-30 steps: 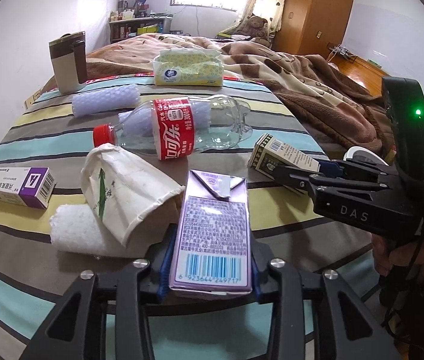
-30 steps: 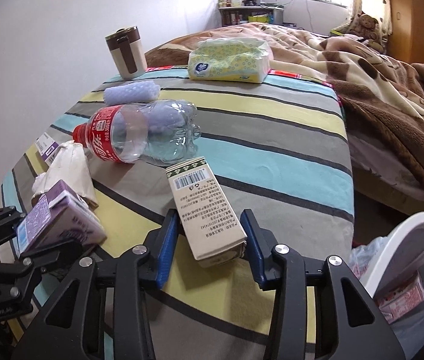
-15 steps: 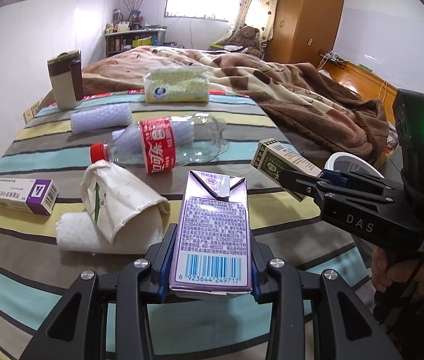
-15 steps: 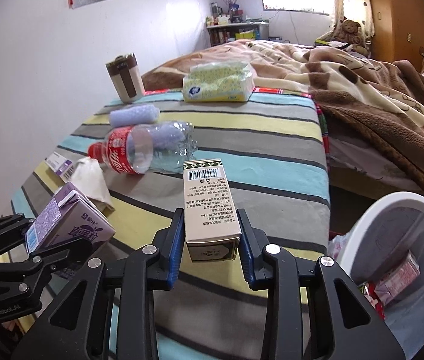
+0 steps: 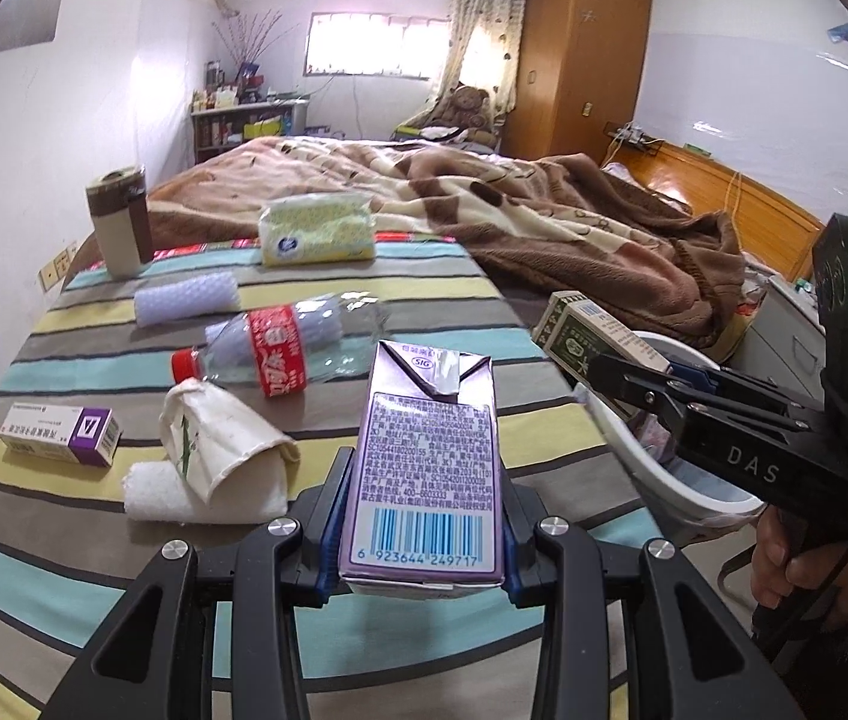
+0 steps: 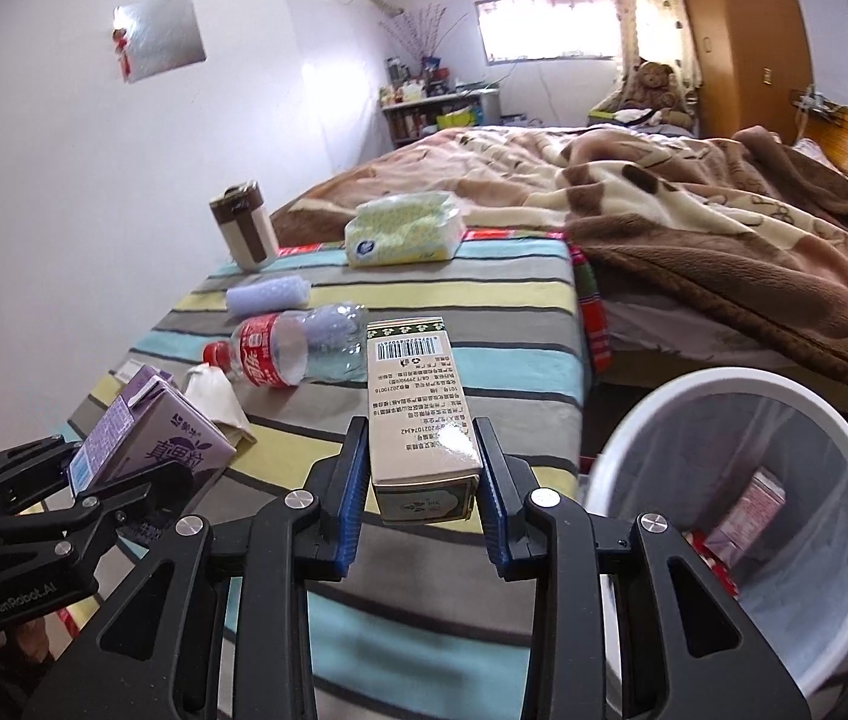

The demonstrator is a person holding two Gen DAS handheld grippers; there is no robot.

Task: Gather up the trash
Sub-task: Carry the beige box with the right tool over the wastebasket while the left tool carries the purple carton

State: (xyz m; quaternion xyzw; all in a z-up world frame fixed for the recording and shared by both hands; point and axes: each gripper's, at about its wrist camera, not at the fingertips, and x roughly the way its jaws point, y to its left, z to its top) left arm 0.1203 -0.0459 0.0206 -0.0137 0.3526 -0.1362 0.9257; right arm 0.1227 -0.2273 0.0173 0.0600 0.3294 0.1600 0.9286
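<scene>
My left gripper (image 5: 421, 516) is shut on a purple drink carton (image 5: 424, 468), held upright above the striped table (image 5: 484, 300). The carton's barcode faces the camera. My right gripper (image 6: 421, 480) is shut on a beige and green box (image 6: 418, 408), lifted off the table near its right edge. A white trash bin (image 6: 724, 384) with a clear liner stands on the floor just right of that edge and holds a pink carton (image 6: 751, 510). From the left wrist view, the right gripper (image 5: 622, 360) carries the box (image 5: 580, 330) over the bin's rim (image 5: 622, 450).
Still on the table lie a clear cola bottle (image 5: 280, 348), a crushed paper cup (image 5: 214, 444) on a white towel (image 5: 154, 498), a purple-white medicine box (image 5: 61, 435), a bubble roll (image 5: 187, 303), a tissue pack (image 5: 316, 228) and a brown-cream mug (image 5: 118, 222). A blanket-covered bed (image 6: 694, 228) lies behind.
The right gripper's jaws closed onto the box and lifted it off the table toward the bin. The left gripper rose with the purple carton.
</scene>
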